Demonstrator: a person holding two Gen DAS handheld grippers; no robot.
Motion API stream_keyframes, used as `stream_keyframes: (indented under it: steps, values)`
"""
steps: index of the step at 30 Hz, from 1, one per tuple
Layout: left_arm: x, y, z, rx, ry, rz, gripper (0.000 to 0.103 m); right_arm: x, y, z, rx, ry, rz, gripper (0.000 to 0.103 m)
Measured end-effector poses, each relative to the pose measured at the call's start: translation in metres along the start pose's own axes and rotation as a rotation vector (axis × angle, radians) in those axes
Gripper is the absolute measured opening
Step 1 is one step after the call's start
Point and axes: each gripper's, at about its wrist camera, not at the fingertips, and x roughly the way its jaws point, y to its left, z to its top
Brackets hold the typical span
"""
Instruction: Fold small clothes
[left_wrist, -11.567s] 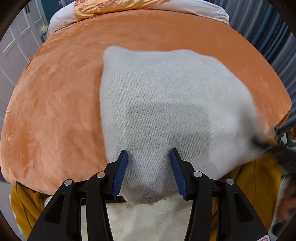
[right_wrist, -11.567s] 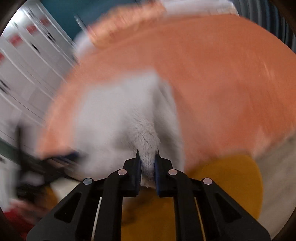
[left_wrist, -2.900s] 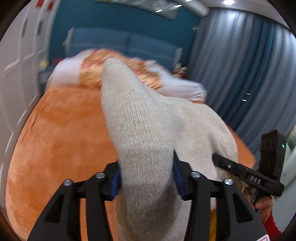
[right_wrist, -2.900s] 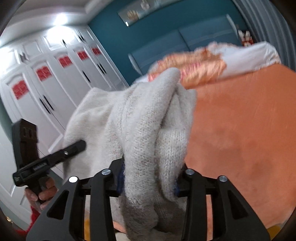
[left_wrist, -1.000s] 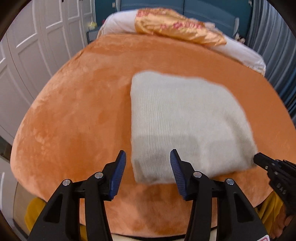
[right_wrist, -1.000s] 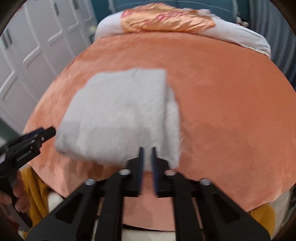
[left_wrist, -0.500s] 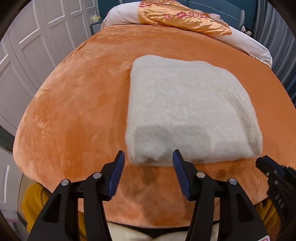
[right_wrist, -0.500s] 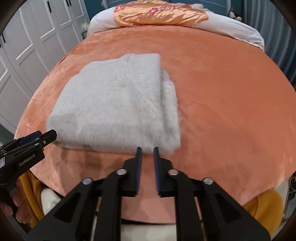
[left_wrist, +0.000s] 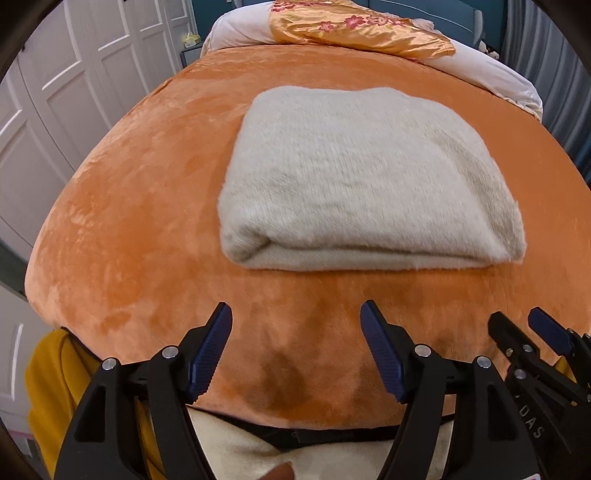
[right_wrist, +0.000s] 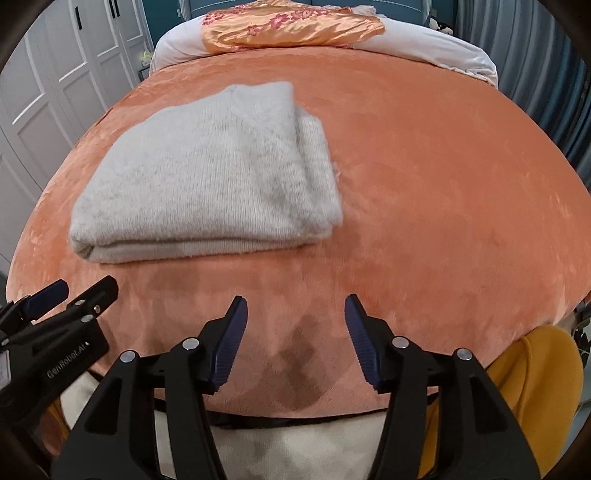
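An orange plush bed (left_wrist: 147, 192) fills most of both views, its near edge curving across the lower part of the frame. A cream knitted garment (left_wrist: 362, 177), folded into a thick rectangle, lies directly on it at centre in the left wrist view and centre-left in the right wrist view. At the top of the frame rest a white pillow (right_wrist: 436, 48) and an orange floral satin cloth (right_wrist: 288, 27).

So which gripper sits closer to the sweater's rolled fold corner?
The left gripper: the folded sweater lies ahead of it, whereas from the right gripper it sits off leftward.
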Motion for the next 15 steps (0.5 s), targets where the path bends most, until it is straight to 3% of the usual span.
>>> stream_keyframes:
  steps: [15]
  values:
    - [0.019,-0.019,-0.023,0.06,0.005,0.031,0.069,0.017,0.007,-0.019,-0.033,0.028,-0.017,0.056]
